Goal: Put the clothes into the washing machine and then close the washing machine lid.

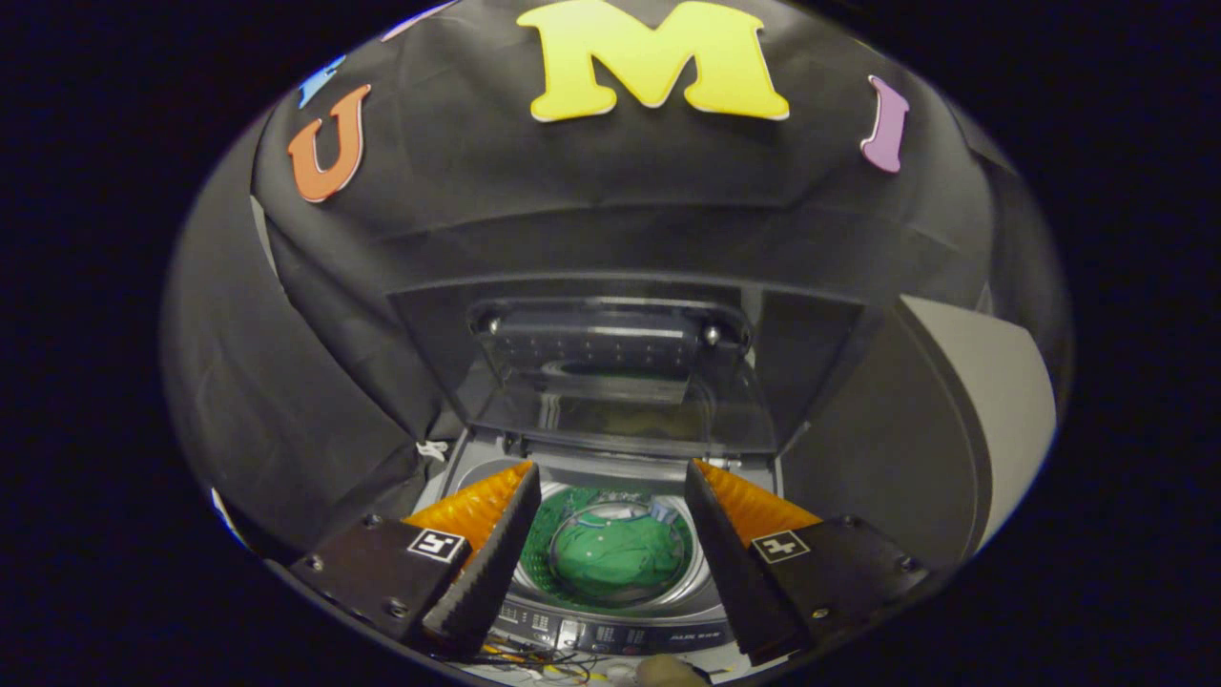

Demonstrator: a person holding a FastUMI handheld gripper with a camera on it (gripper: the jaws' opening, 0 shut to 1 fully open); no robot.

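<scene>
Gripper view: gripper (610, 477) fingers spread, empty, at frame bottom; green clothes (610, 555) already in the washing machine drum (572, 592) between them. Raised lid (620, 382) at centre remains; hook its top edge and swing it down gently.

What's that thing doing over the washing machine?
A person is holding a gripper above a top-loading washing machine. Its fingers are spread open with nothing between them. Below them, a green piece of clothing already lies in the drum. The lid stands raised at the back, so closing it is what's left to do.
</scene>
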